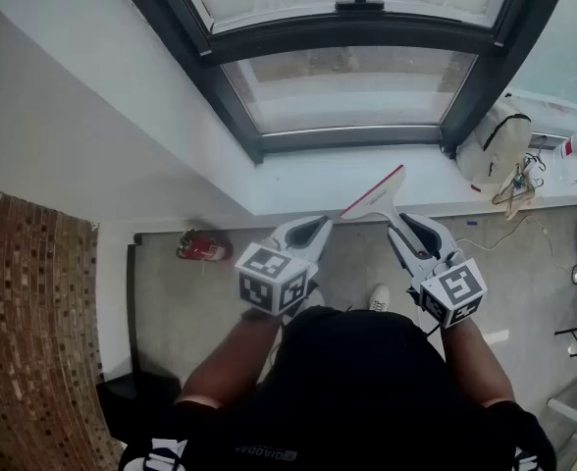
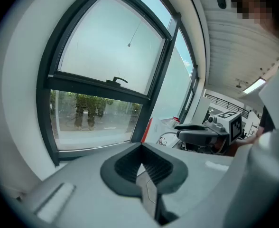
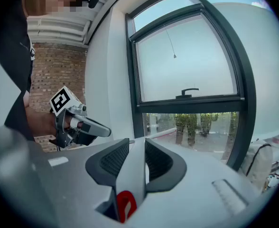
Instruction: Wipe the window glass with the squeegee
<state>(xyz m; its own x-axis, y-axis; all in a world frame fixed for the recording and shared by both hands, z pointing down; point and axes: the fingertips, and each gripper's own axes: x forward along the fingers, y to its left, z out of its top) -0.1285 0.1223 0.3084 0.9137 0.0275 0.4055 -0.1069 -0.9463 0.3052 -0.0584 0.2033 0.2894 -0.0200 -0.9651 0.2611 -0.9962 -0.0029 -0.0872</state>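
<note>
Head view, looking steeply down: a person stands facing a dark-framed window, a gripper in each hand. The right gripper (image 1: 398, 224) has its jaws clamped on the handle of a white squeegee (image 1: 375, 194) with a red edge. The left gripper (image 1: 320, 226) hangs just beside it, jaws pressed together on nothing.

In the right gripper view the white handle (image 3: 135, 167), with a red tab at its near end, fills the gap between the two dark pads (image 3: 111, 161). In the left gripper view the left gripper (image 2: 140, 161) shows its ribbed pads meeting at the tips, with no object between them.

The squeegee sits over the white sill (image 1: 298, 186), short of the lower window glass (image 1: 352, 88); the blade does not seem to touch the pane. By that, the tool is in hand and aimed, but the wiping itself looks not yet begun, with the whole pane left to do.

The handle's long axis runs straight out from the right jaws toward the window. The blade lies crosswise at its far end, slanting in the head view from lower left to upper right, its working edge turned toward the glass
</note>
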